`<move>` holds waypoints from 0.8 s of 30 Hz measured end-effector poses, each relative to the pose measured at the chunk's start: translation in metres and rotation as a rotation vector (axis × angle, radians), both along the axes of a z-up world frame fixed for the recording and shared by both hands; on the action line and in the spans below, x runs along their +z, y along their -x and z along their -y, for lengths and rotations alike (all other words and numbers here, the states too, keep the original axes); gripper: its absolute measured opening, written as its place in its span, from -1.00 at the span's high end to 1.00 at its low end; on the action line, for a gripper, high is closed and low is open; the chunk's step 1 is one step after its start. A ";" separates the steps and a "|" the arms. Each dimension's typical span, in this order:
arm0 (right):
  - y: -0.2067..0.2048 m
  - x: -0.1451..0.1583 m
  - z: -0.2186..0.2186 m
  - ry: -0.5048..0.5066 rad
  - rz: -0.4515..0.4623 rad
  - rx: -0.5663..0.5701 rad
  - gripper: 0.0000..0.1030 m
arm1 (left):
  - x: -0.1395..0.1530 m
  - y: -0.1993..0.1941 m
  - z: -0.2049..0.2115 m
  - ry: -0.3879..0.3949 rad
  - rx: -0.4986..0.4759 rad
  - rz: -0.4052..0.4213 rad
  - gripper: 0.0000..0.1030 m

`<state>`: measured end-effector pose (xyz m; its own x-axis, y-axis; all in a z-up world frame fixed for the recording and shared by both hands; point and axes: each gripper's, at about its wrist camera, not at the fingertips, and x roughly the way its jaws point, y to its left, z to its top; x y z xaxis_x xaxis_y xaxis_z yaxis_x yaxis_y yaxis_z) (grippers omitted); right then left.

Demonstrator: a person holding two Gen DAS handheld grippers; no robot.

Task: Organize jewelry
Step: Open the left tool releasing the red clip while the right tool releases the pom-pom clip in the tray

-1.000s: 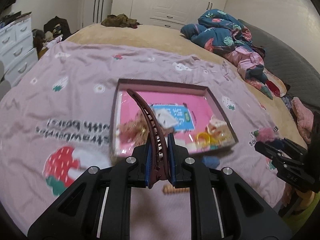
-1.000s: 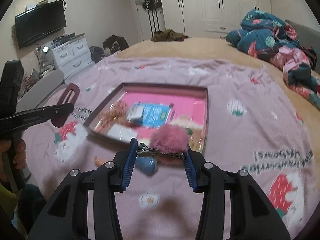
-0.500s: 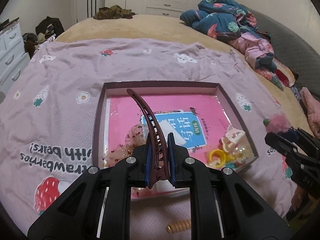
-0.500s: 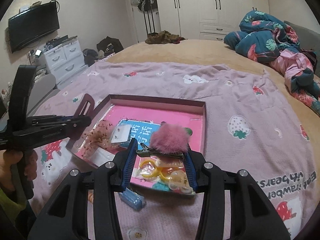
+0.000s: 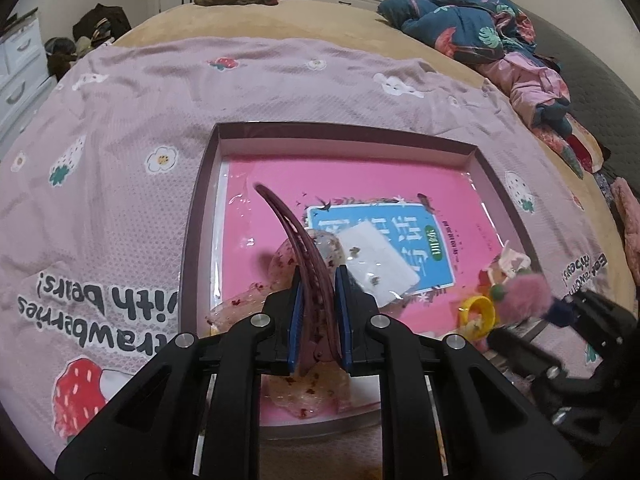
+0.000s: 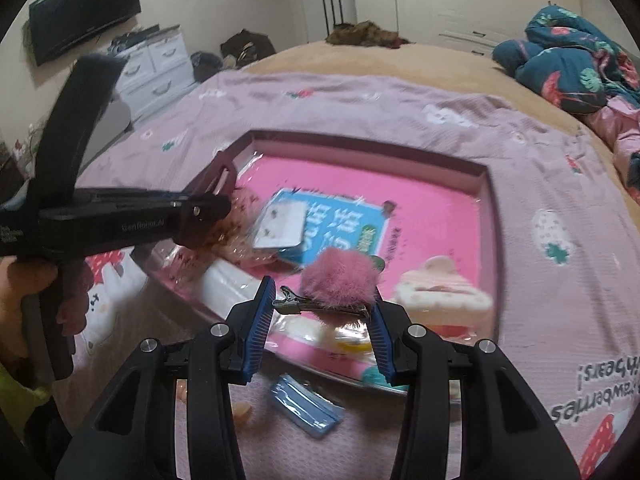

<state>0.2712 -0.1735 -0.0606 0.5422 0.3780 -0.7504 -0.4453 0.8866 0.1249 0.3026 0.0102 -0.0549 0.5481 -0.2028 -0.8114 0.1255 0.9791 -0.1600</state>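
My left gripper [image 5: 318,314] is shut on a long curved maroon hair clip [image 5: 294,240], held above the near left part of a shallow box [image 5: 200,200] with a pink lining. My right gripper [image 6: 320,316] is shut on a metal clip with a pink pompom [image 6: 340,280], held over the box's near edge [image 6: 486,184]. In the box lie a blue card [image 5: 384,240], a white earring card [image 5: 376,264], a speckled clear bag [image 5: 280,264], yellow rings [image 5: 478,312] and a cream claw clip [image 6: 440,292]. The left gripper also shows in the right wrist view [image 6: 208,208].
The box sits on a pink strawberry-print blanket [image 5: 120,160] on a bed. A blue packet [image 6: 306,404] and an orange piece [image 6: 242,410] lie on the blanket near the box. Bundled clothes [image 5: 480,32] are at the far right. White drawers [image 6: 160,64] stand left.
Both grippers have moved forward and lower over the box, each still holding its clip. The box now looms larger in both views.
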 end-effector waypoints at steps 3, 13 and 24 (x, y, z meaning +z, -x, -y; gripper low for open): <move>-0.003 -0.009 -0.009 0.010 -0.023 0.011 0.16 | 0.000 0.001 -0.002 0.002 -0.001 0.001 0.85; 0.000 -0.008 -0.004 -0.023 -0.037 -0.020 -0.24 | 0.009 0.011 -0.006 0.000 -0.005 0.024 0.65; 0.039 0.043 0.049 -0.074 0.094 -0.125 -0.58 | 0.052 0.047 0.007 0.012 -0.035 0.132 -0.05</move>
<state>0.2319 -0.2229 -0.0176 0.6549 0.3559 -0.6667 -0.3451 0.9257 0.1552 0.2556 0.0035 -0.0027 0.6424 -0.2334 -0.7299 0.1806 0.9718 -0.1518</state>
